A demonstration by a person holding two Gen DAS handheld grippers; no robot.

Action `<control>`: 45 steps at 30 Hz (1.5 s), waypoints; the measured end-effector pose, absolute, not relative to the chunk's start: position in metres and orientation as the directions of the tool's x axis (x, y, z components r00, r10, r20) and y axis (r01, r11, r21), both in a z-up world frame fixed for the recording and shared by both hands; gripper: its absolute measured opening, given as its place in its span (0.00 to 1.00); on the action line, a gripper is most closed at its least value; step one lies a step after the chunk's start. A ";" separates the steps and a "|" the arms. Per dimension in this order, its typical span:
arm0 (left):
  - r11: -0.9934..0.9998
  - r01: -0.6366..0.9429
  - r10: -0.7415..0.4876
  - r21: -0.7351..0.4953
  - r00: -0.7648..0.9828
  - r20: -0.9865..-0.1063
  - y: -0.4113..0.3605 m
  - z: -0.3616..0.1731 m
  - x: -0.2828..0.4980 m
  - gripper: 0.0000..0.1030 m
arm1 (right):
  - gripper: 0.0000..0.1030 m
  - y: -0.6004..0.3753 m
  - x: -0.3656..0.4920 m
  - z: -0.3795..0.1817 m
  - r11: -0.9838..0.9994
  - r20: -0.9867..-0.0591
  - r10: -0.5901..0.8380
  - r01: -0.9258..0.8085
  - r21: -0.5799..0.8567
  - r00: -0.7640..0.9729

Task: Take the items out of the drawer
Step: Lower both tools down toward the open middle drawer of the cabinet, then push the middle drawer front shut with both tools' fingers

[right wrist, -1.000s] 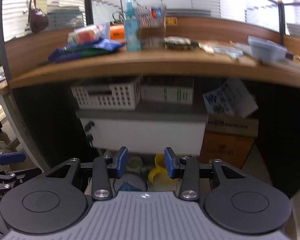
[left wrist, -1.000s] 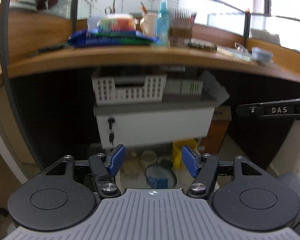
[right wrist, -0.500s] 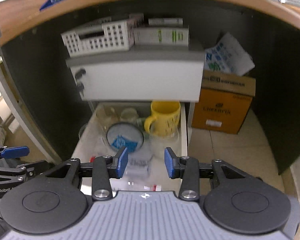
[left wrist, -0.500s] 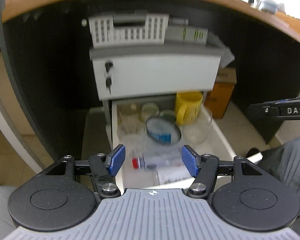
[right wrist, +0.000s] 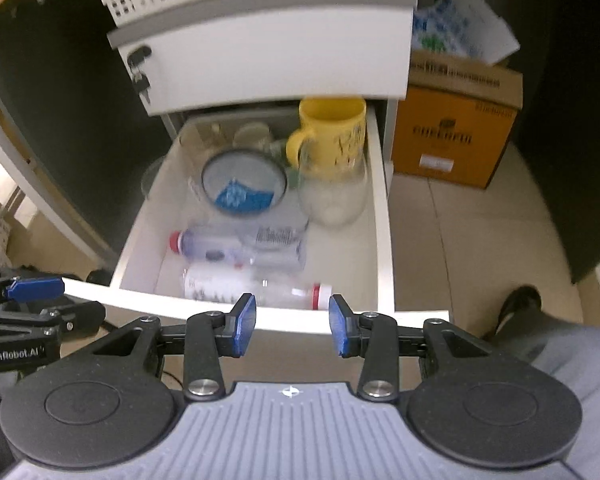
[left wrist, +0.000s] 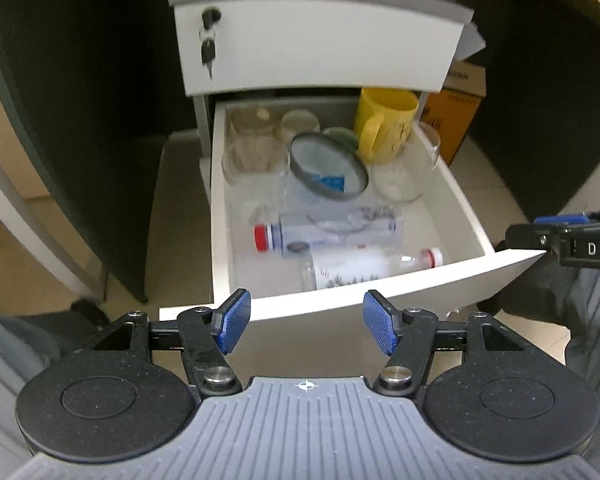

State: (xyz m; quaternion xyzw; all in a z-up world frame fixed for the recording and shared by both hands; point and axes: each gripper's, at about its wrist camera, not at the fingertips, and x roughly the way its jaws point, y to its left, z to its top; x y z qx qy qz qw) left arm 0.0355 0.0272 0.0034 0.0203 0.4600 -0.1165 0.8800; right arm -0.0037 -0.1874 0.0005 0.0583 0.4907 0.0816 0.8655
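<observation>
Both views have tipped down from the desktop to the open drawer (left wrist: 380, 280). Left gripper (left wrist: 306, 326) and right gripper (right wrist: 292, 326) hover before its front, jaws apart, empty. Inside: yellow mug (left wrist: 384, 124), two lying bottles (left wrist: 324, 232), apparently glass jars (left wrist: 256, 160).

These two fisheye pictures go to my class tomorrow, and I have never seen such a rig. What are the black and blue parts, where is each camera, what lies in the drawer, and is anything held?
A person holds a two-finger gripper in each hand, with a camera on each looking along its fingers. One picture shows the left gripper, the other the right gripper. Both are open and hold nothing, above the front of the open drawer. Inside it stand a yellow mug, clear glasses and a round lidded tin, while two plastic bottles lie nearer the front.
</observation>
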 end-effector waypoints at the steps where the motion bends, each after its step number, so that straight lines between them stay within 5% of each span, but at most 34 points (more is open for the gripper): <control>1: 0.972 0.221 -0.184 -0.073 0.537 -0.823 0.027 0.000 0.037 0.63 | 0.44 -0.187 -0.003 -0.003 0.980 -0.846 0.198 -0.082 0.182 0.494; 22: 0.983 0.147 -0.155 -0.107 0.370 -0.916 0.019 -0.052 0.073 0.63 | 0.49 -0.173 0.023 -0.068 0.974 -0.923 0.225 -0.037 0.225 0.312; 45: 0.983 0.049 -0.180 -0.175 0.390 -0.903 0.030 -0.066 0.089 0.55 | 0.47 -0.165 0.028 -0.085 0.978 -0.904 0.190 0.004 0.207 0.384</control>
